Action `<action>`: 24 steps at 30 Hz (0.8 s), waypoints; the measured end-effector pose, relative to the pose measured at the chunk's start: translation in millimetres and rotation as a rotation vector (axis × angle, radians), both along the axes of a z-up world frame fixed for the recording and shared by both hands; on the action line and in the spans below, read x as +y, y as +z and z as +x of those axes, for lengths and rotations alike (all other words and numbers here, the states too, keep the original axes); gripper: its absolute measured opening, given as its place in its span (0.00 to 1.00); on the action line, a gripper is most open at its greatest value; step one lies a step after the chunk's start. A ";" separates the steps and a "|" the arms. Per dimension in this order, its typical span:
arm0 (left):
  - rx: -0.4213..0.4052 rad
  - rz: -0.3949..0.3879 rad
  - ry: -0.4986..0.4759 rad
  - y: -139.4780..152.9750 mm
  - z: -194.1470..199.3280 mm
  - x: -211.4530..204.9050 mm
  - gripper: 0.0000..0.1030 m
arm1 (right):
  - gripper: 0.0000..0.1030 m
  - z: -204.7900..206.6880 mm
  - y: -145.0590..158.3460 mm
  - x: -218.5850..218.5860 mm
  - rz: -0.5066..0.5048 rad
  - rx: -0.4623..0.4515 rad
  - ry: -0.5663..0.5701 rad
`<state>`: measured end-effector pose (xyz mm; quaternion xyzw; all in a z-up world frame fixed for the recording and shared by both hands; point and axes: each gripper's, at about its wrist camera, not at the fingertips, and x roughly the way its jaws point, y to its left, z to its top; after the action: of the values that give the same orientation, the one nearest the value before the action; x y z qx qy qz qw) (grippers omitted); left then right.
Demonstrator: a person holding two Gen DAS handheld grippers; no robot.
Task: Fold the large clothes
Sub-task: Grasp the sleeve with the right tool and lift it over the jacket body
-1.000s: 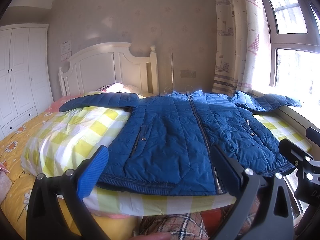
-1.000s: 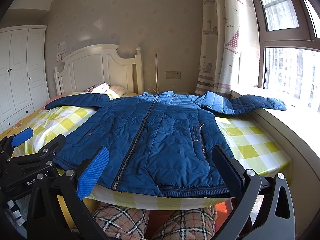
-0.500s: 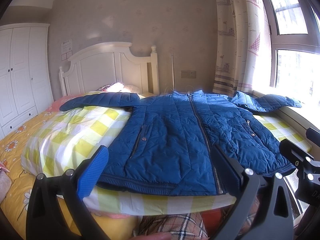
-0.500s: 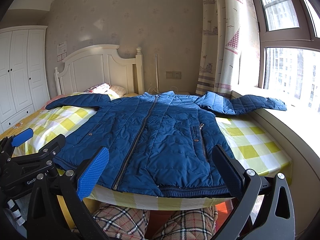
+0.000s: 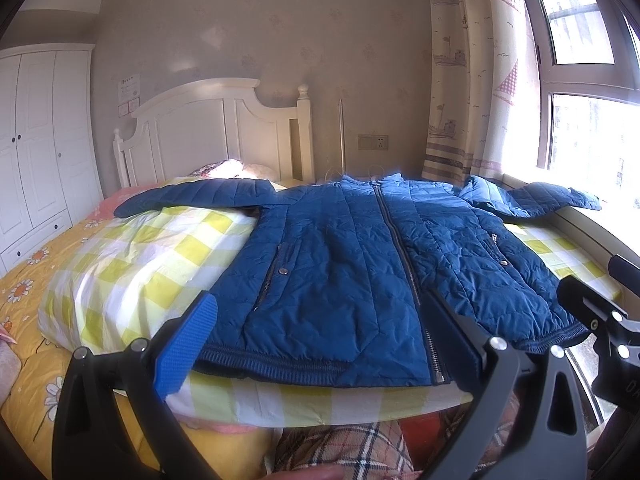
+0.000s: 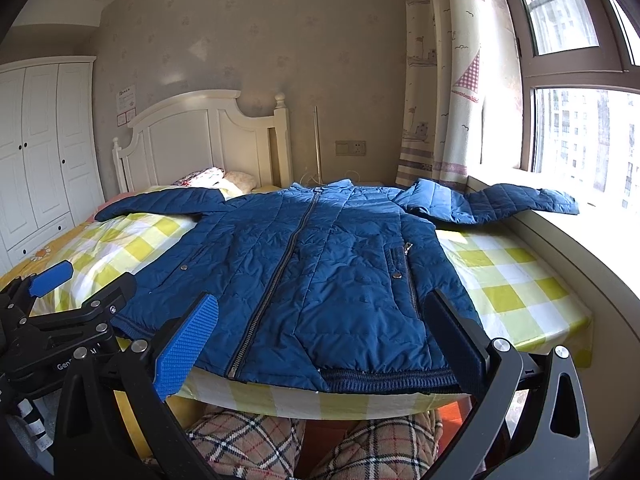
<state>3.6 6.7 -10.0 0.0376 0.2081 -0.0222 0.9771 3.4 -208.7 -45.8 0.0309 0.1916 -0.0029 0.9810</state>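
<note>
- A blue quilted jacket point(image 5: 360, 272) lies face up and zipped on the yellow-and-white checked cover point(image 5: 132, 264) of a bed, hem toward me at 6 o'clock, collar toward 12 o'clock.
- Its sleeves are spread wide: in the right wrist view one sleeve point(image 6: 160, 202) reaches to 10 o'clock across the bed, the other sleeve point(image 6: 516, 200) runs to 2 o'clock and rests on the window ledge point(image 6: 576, 248).
- My left gripper point(image 5: 320, 344) hangs just short of the hem with its jaws spread wide and nothing between them; the blue pad sits at 7 o'clock of the left wrist view and the dark finger at 5 o'clock.
- My right gripper point(image 6: 320, 340) is likewise spread wide and empty, held just in front of the hem near the zip's lower end.
- In the right wrist view the left gripper shows at 8 o'clock, beside the jacket's hem corner; I cannot tell whether it touches the cloth.
- A white headboard point(image 6: 200, 140) stands behind the collar at 11 o'clock, a white wardrobe point(image 6: 44, 152) at 9 o'clock, a patterned curtain point(image 6: 452, 80) at 1 o'clock.
- Plaid-trousered legs point(image 6: 256, 444) of the person show at 6 o'clock below the bed's edge.
</note>
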 end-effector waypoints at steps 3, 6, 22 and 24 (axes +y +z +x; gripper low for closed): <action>0.057 -0.011 -0.025 -8.2 21.3 -3.2 0.98 | 0.96 11.8 -5.6 -8.0 0.006 0.025 -0.006; 0.130 -0.012 -0.024 -17.9 64.7 -9.9 0.98 | 0.96 26.4 -12.3 -15.0 0.003 0.055 -0.006; 0.475 0.080 0.051 -76.0 357.6 -34.7 0.98 | 0.96 187.1 -11.5 -153.2 0.077 0.207 -0.214; 0.510 0.051 0.048 -89.6 373.2 -28.4 0.98 | 0.96 201.1 -8.5 -185.0 0.086 0.206 -0.275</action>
<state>376.8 -21.7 -99.6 0.0503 0.4494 -0.0025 0.8919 204.6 -393.7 -54.3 0.0981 0.2848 -0.1318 0.9444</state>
